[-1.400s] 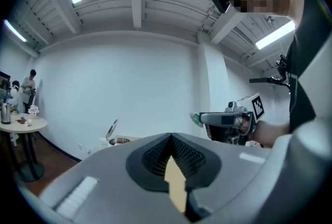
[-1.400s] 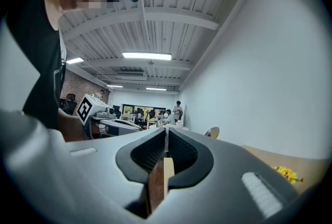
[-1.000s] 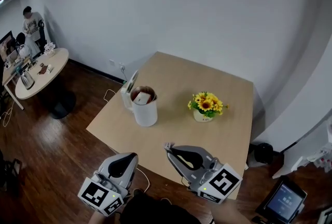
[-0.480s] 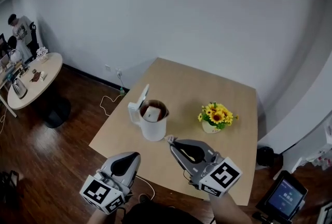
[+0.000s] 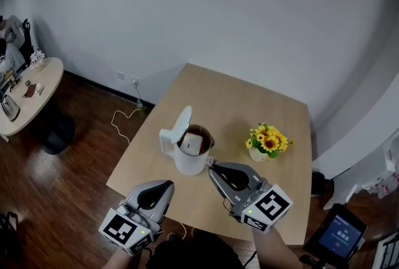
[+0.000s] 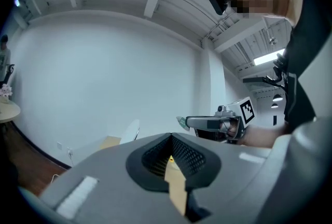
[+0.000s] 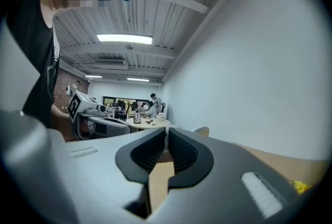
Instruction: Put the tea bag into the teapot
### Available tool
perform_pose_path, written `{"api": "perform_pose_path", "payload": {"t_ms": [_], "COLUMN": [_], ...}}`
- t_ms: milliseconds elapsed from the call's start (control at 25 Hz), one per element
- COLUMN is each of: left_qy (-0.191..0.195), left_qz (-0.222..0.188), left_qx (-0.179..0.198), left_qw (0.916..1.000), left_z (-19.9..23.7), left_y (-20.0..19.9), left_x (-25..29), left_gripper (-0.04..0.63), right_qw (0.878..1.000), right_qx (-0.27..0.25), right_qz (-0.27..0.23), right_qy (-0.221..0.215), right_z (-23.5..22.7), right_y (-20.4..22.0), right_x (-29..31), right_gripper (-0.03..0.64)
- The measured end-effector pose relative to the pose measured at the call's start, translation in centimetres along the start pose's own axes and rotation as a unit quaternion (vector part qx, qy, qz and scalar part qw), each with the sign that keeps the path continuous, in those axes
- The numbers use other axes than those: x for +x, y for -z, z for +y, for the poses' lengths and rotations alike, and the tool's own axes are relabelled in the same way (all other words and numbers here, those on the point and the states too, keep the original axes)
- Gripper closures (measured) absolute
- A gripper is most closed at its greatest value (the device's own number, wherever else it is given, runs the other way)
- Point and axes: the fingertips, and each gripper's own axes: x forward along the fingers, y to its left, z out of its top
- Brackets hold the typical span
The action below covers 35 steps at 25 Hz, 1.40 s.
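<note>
A white teapot stands on the wooden table with its lid tipped open. Inside it lies a pale tea bag in brown tea. My right gripper hovers just right of the pot's rim, shut on a small paper tag. I see no string. In its own view the right gripper has its jaws together on a thin white edge. My left gripper hangs near the table's front edge, left of the pot, shut and empty. In the left gripper view its tips meet.
A small pot of yellow flowers stands to the right of the teapot. The table's front edge runs under both grippers. A cable lies on the wood floor at left. A round table stands far left.
The teapot now sits closer to my grippers in the head view. My right gripper's tip has come from clear of the pot to right beside its rim. The left gripper has barely moved.
</note>
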Motion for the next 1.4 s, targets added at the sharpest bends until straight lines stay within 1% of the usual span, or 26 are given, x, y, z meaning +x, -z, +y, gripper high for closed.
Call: {"api": "perform_pose_path", "payload": {"t_ms": [120,240,400,600,720,800,880,1000,1080,1200,1400], "left_qy": [-0.002,-0.006,-0.011,0.001,-0.003,-0.011,-0.013,-0.011,-0.010,-0.015,-0.024], "left_qz": [0.006,-0.004,-0.002,0.008,0.014,0.015,0.020,0.028,0.030,0.028,0.032], "left_qx": [-0.005,-0.004,-0.001,-0.004,0.006,0.004,0.006,0.011,0.012,-0.002,-0.010], "left_qw": [1.0000,1.0000,0.9999,1.0000,0.9999,0.9998,0.9997,0.9995,0.9994,0.9995,0.9991], "left_z": [1.3,2.3,2.4,1.2,2.8,3.7,3.9,4.1,4.2,4.1,4.0], "left_y": [0.7,1.1,2.4,3.4,3.5,3.7,4.0,4.3,4.5,4.4,4.8], "left_x": [1.6,4.0,4.3,4.6,6.4,6.8,6.9,7.0,7.1,7.2,6.6], "left_gripper": [0.591,0.591,0.591,0.591,0.591,0.591,0.591,0.591,0.591,0.591,0.591], "right_qw": [1.000,1.000,0.999,0.997,0.995,0.993,0.991,0.985,0.983,0.979,0.977], "right_qx": [0.003,0.009,0.012,0.016,0.021,0.027,0.019,-0.007,-0.003,-0.005,-0.004], "right_qz": [0.008,0.019,0.036,0.075,0.096,0.111,0.132,0.167,0.178,0.196,0.206], "right_qy": [0.004,0.004,-0.003,-0.023,-0.028,-0.028,-0.030,-0.034,-0.038,-0.047,-0.051], "right_z": [-2.0,-4.8,-5.7,-6.0,-8.3,-9.3,-9.8,-10.2,-10.3,-10.4,-10.2], "right_y": [0.7,2.0,3.5,6.0,8.2,9.6,10.5,11.8,12.2,12.8,13.3], "right_x": [1.1,2.4,4.0,6.0,8.5,9.7,10.3,11.1,11.6,12.1,12.1], "right_gripper": [0.594,0.594,0.594,0.594,0.594,0.594,0.594,0.594,0.594,0.594,0.594]}}
